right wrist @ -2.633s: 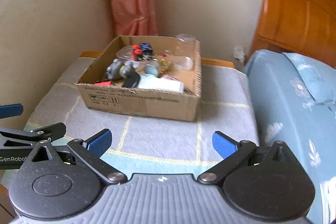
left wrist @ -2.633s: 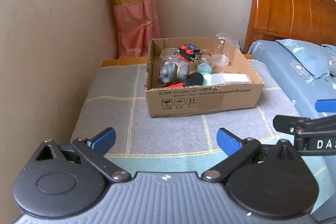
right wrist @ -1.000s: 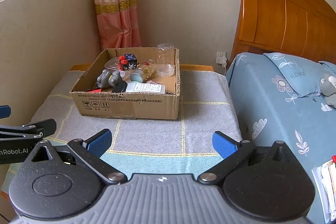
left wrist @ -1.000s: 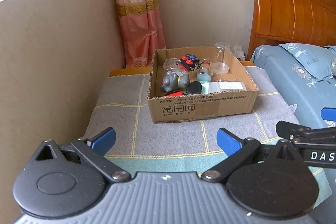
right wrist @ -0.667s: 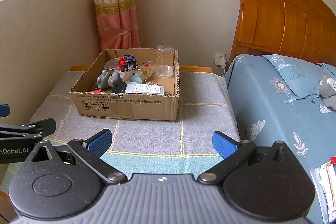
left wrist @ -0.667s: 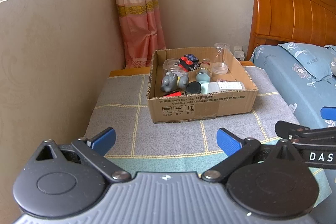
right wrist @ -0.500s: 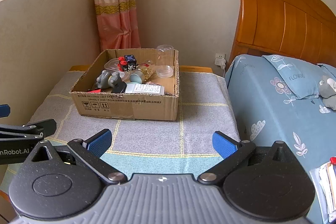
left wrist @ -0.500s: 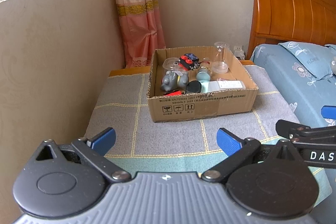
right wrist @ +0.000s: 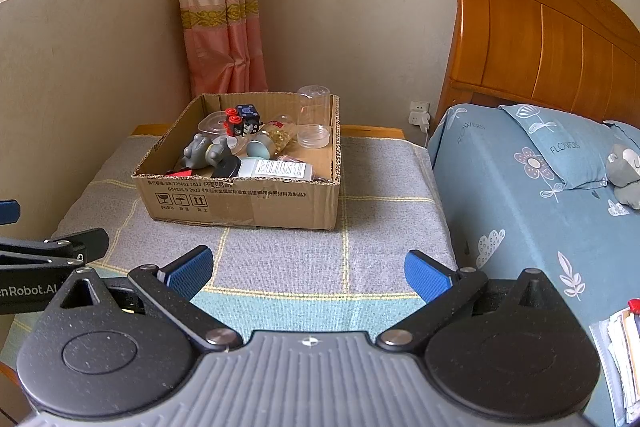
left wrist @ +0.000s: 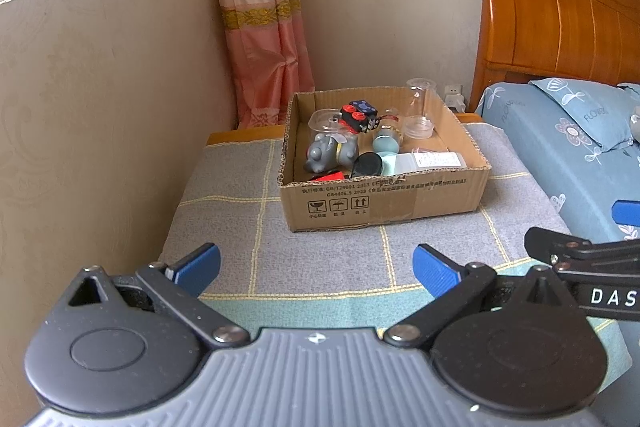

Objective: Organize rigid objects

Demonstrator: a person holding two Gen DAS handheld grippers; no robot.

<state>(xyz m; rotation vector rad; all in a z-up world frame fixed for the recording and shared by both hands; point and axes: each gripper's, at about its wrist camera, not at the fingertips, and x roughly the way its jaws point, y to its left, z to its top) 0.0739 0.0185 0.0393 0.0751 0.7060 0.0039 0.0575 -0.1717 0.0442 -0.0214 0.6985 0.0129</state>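
Small rigid objects — a grey toy figure (left wrist: 330, 151), clear plastic jar (right wrist: 314, 107) and white labelled bottle (right wrist: 276, 169) — lay jumbled inside the shallow brown cardboard box (left wrist: 384, 199) on the blanket-covered desk (left wrist: 320, 259), fitting either gathered-up or still-unsorted, while both left gripper (left wrist: 316, 267) and right gripper (right wrist: 308, 269) hung well short, jaws wide and empty.

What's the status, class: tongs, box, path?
Left tongs open, empty. Right tongs open, empty. Box full, untouched on the cloth. Path clear.
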